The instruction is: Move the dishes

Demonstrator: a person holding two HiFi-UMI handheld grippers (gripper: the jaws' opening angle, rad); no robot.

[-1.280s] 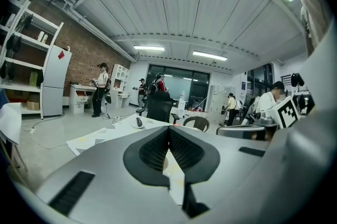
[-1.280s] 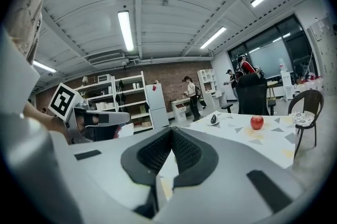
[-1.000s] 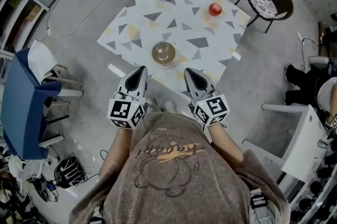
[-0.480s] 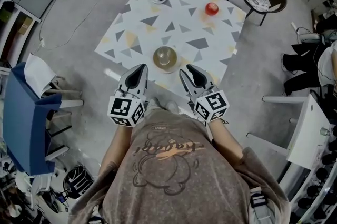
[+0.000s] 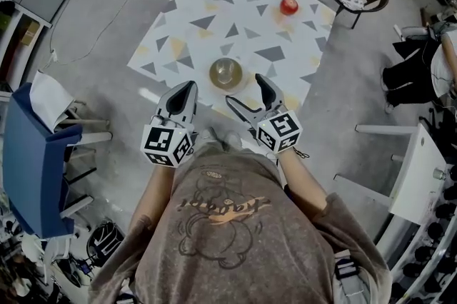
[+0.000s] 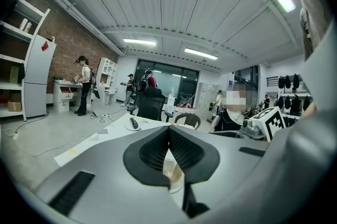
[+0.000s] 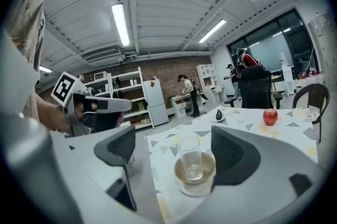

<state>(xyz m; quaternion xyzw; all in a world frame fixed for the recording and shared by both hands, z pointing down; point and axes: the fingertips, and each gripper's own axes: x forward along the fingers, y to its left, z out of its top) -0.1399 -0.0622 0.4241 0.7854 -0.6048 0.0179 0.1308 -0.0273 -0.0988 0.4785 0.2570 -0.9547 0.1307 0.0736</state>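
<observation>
Step in hand, as I read it: approach to the first dish, no grasp yet; the right gripper (image 7: pixel 174 146) is spread wide w/ nothing pinched; the clear drinking glass (image 7: pixel 191 157) stands in the round brownish shallow dish (image 7: pixel 179 180) just ahead of its tips, framed in the gap btwn them but touching neither; both sit on the worktop (image 5: pixel 207 31), white cloth w/ grey and yellow triangles, close to the edge nearest that gripper; the left gripper (image 5: pixel 186 90) hovers just to the left of the right one at that same edge, jaws pressed together on nothing, dish glimpsed just past its tips. Far ahead of the right gripper and off to its right: a red apple (image 7: pixel 270 116); far ahead, approx. straight on: a small white plate (image 7: pixel 219 118) w/ a dark oblong thing (image 7: pixel 219 113) on it, can't tell what. Task looks barely begun. Next move, prob.: ease the right gripper fwd and down so its jaws bracket the glass wall or the dish rim, then close; the glass is tall and seems loose in the dish, so a rim-only lift could tip it; keep it level. Gripping the glass alone leaves the dish behind; the left gripper would then need to open for it.
</observation>
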